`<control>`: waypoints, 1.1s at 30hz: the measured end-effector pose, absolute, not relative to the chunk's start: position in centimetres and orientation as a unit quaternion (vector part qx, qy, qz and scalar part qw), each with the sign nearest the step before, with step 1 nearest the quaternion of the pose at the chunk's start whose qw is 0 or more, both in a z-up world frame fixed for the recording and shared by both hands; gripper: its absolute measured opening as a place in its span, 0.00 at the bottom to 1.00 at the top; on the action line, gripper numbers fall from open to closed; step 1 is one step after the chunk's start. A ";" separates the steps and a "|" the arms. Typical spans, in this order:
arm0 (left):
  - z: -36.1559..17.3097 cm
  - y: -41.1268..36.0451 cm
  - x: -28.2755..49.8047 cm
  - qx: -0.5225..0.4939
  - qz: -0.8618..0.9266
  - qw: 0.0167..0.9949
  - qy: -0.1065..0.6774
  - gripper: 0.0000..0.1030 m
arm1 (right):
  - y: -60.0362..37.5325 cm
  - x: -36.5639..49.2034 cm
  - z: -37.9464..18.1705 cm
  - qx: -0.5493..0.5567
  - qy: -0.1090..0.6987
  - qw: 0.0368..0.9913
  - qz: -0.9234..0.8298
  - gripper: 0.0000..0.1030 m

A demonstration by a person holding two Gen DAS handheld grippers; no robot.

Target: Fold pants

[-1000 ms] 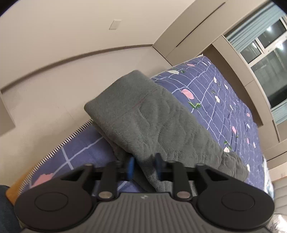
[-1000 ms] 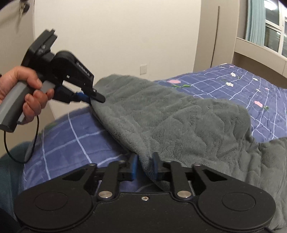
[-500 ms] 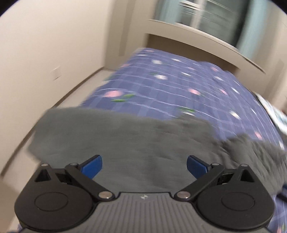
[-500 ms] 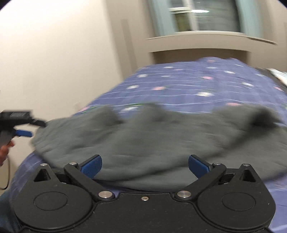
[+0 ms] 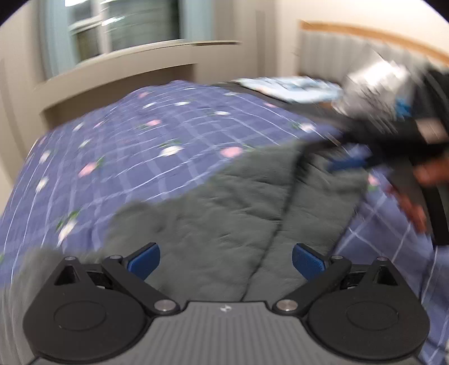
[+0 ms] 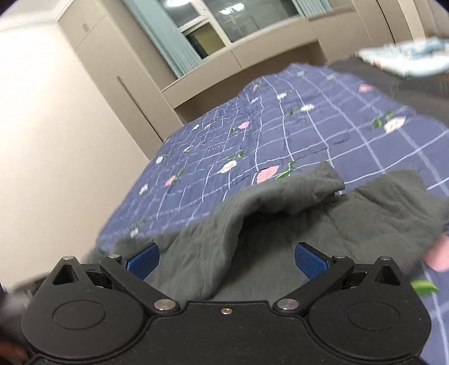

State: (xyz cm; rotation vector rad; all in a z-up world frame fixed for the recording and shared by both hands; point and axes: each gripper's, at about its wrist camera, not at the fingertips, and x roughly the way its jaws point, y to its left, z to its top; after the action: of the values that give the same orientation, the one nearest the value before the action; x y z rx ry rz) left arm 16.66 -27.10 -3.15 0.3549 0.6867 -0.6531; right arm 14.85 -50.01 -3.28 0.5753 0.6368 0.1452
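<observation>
The grey fleece pants (image 5: 224, 202) lie folded over on the blue flowered bed cover (image 5: 126, 157), with a seam running down their middle. My left gripper (image 5: 226, 258) hovers over their near part, open wide, its blue pads off the cloth. My right gripper (image 6: 226, 258) is also open wide above the pants (image 6: 280, 224), whose top layer is rumpled into a raised fold. In the left wrist view the right gripper (image 5: 346, 165) shows as a blur at the pants' far right edge, held by a person's hand (image 5: 429, 174).
The bed cover (image 6: 280, 126) stretches away to a window (image 6: 224, 25) with pale cabinets under it. A light blue patterned cloth (image 5: 289, 87) lies near the padded headboard (image 5: 336, 56). A bare wall (image 6: 56, 140) runs along the bed's left side.
Both grippers were shut on the pants' edge and have let go and opened wide. Both have swung and rolled toward the window side. The pants now rest on the bed.
</observation>
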 end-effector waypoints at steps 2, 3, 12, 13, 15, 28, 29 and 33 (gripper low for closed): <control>-4.0 -29.1 16.4 0.207 -0.321 0.865 0.325 0.96 | -51.4 16.4 -3.7 0.316 0.303 0.897 0.065 1.00; -4.5 -29.9 16.4 0.223 -0.324 0.859 0.329 0.96 | -52.0 17.0 -3.8 0.333 0.299 0.892 0.061 1.00; -6.0 -30.3 18.2 0.231 -0.288 0.847 0.381 0.58 | -56.4 20.5 -6.1 0.455 0.323 0.829 -0.039 0.84; -6.1 -30.2 18.5 0.230 -0.287 0.844 0.389 0.48 | -56.5 20.7 -6.2 0.456 0.325 0.827 -0.046 0.74; -6.3 -30.0 18.8 0.221 -0.293 0.837 0.406 0.15 | -56.5 21.0 -6.2 0.449 0.333 0.827 -0.058 0.55; -2.3 -30.0 17.4 0.159 -0.335 0.847 0.381 0.02 | -57.4 18.9 2.1 0.296 0.238 0.925 -0.019 0.12; -2.2 -30.2 17.3 0.161 -0.339 0.845 0.382 0.02 | -57.7 18.2 2.7 0.285 0.230 0.930 -0.021 0.12; -3.7 -30.8 17.4 0.165 -0.345 0.829 0.408 0.02 | -59.8 15.3 2.0 0.260 0.233 0.936 -0.050 0.04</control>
State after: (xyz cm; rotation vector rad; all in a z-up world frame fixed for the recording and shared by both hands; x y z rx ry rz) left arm 17.37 -30.77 -3.74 0.3492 0.8657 -0.7318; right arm 15.28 -59.80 2.01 0.5321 0.4766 -0.1027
